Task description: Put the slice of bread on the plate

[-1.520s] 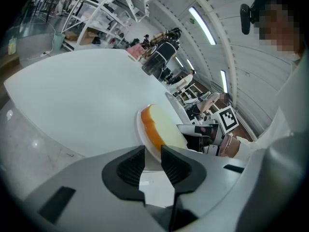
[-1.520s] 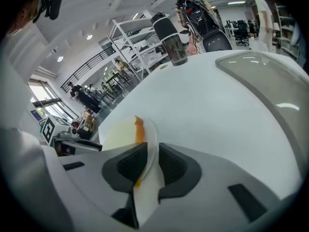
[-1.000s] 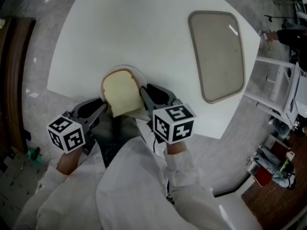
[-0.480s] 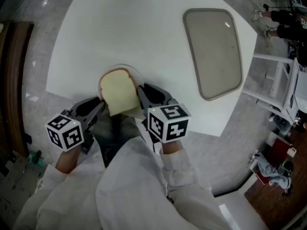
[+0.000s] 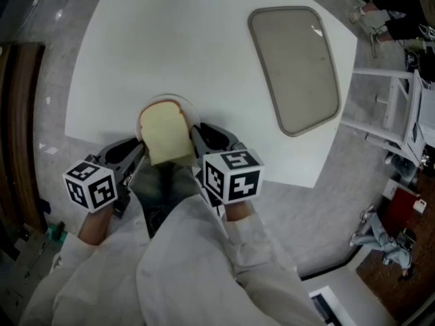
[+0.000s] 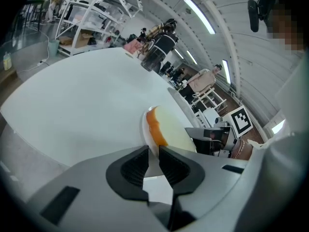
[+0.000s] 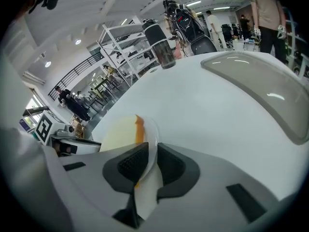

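**Plate w/ bread at near table edge, both grippers on its rim**

Far L: we note a dark wooden strip (image 5: 19, 114) running alongside a grey speckled floor (image 5: 54, 60). The table (image 5: 170, 39) has a matte white top w/ angled corners, and light glares off it in places.

Left gripper (image 5: 141, 149): jaws nearly together, clamped on the plate's L rim. The left gripper view shows the thin white edge betw. the pads.

The plate (image 5: 185, 101) is white and round. It sits at the table's near edge and pokes partly past it. We can't tell whether it rests on the top or is lifted clear.

The slice of bread (image 5: 165, 133) lies flat on the plate and covers most of it, w/ its rounded crust end toward the far side.

Right gripper (image 5: 195, 136): jaws closed on the plate's R rim, which runs betw. the pads in the right gripper view. White sleeves (image 5: 204, 263) fill the bottom of the head view.

R half of the table holds a grey-beige tray (image 5: 293, 66), rounded rect., well apart from the plate. Past the table's R edge we see a white rack (image 5: 397, 114).

Room, per the gripper views: a big hall w/ white shelving and ceiling strip lights (image 6: 199, 14). A dark tumbler (image 7: 161, 45) stands at the table's far edge, and a person (image 7: 264, 13) stands beyond the tray.
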{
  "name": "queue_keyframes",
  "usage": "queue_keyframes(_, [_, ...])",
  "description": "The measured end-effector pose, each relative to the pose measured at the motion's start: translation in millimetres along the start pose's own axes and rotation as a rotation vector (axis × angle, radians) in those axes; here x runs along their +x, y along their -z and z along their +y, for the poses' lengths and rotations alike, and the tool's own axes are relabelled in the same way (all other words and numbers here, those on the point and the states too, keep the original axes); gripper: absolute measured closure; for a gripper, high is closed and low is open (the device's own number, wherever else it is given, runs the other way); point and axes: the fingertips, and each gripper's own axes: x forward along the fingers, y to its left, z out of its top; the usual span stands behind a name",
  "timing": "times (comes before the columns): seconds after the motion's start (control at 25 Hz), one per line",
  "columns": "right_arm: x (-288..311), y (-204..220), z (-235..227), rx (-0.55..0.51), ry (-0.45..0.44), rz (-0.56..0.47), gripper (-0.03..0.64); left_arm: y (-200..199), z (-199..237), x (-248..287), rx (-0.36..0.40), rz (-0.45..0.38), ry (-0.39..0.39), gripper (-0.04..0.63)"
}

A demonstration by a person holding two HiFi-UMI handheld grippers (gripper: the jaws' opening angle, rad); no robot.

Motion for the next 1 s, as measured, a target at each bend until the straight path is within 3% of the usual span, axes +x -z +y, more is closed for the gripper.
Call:
queue_keyframes(0.64, [-20.5, 10.1, 6.1, 0.065, 0.036, -0.045, 0.558, -11.8, -10.0, -8.5, 0.086, 0.021, -0.008, 0.523])
queue_keyframes(1.0, [-54.2, -1.5, 11.7, 0.146, 0.105, -0.185, 0.561, -36.9, -31.0, -11.8, 0.232, 0.059, 0.081, 0.523])
